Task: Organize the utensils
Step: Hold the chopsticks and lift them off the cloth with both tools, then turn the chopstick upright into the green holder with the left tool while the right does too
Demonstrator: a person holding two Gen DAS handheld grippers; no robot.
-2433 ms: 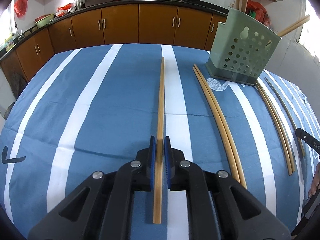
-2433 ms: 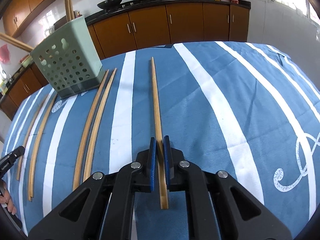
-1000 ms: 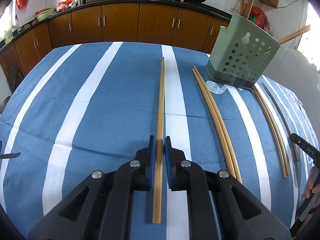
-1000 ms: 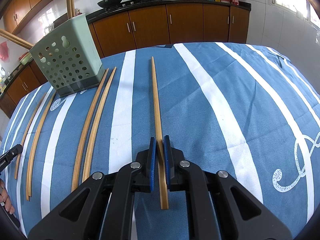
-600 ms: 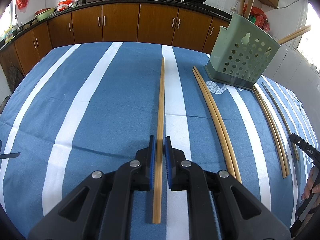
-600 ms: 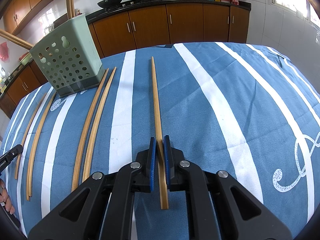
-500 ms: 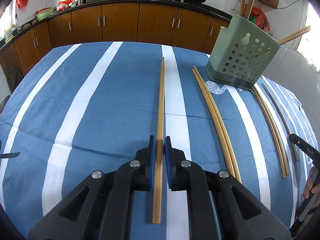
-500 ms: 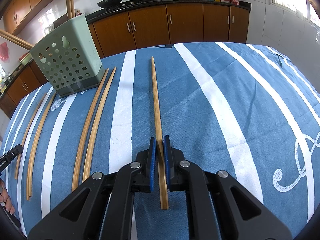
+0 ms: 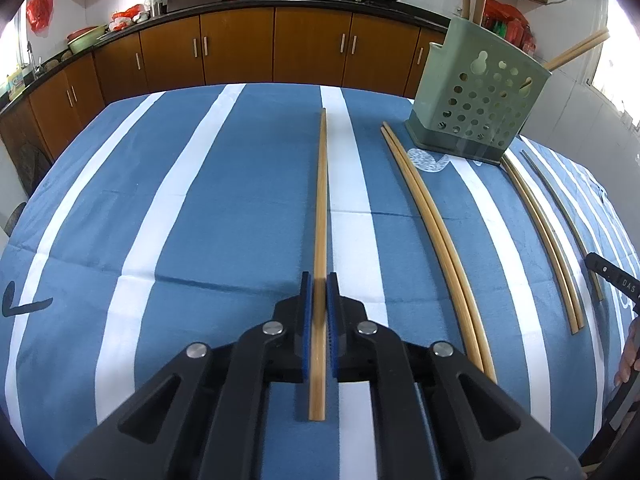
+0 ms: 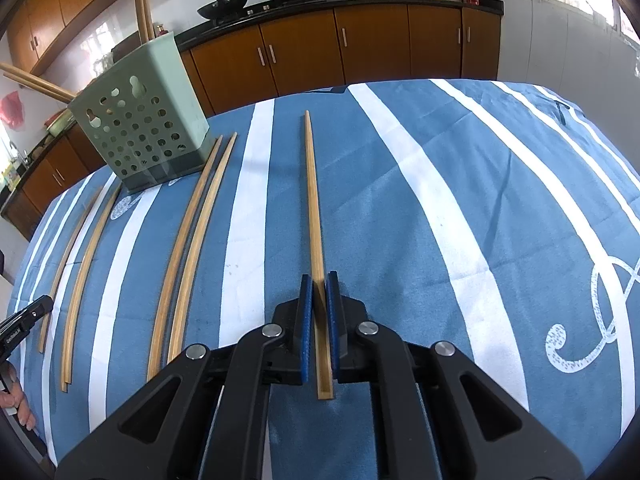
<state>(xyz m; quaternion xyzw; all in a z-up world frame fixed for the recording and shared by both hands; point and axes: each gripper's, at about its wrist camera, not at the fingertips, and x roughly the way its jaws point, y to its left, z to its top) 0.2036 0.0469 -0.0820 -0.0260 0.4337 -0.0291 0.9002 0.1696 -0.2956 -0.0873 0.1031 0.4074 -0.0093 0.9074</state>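
My left gripper (image 9: 319,280) is shut on a wooden chopstick (image 9: 321,200) that points straight ahead over the table. My right gripper (image 10: 319,280) is shut on another wooden chopstick (image 10: 312,200), also pointing ahead. A green perforated utensil holder (image 9: 478,92) stands upright at the far right in the left wrist view and at the far left in the right wrist view (image 10: 140,120), with several chopsticks standing in it. Pairs of chopsticks (image 9: 436,232) lie on the cloth between the grippers (image 10: 192,248).
The table wears a blue cloth with white stripes (image 9: 200,208). More chopsticks lie beside the holder (image 9: 540,232) (image 10: 84,280). Brown kitchen cabinets (image 9: 240,52) with woks on the counter run along the back wall.
The left wrist view has shifted slightly since the oldest frame. Both grippers stay shut on their chopsticks and nothing on the table has moved.
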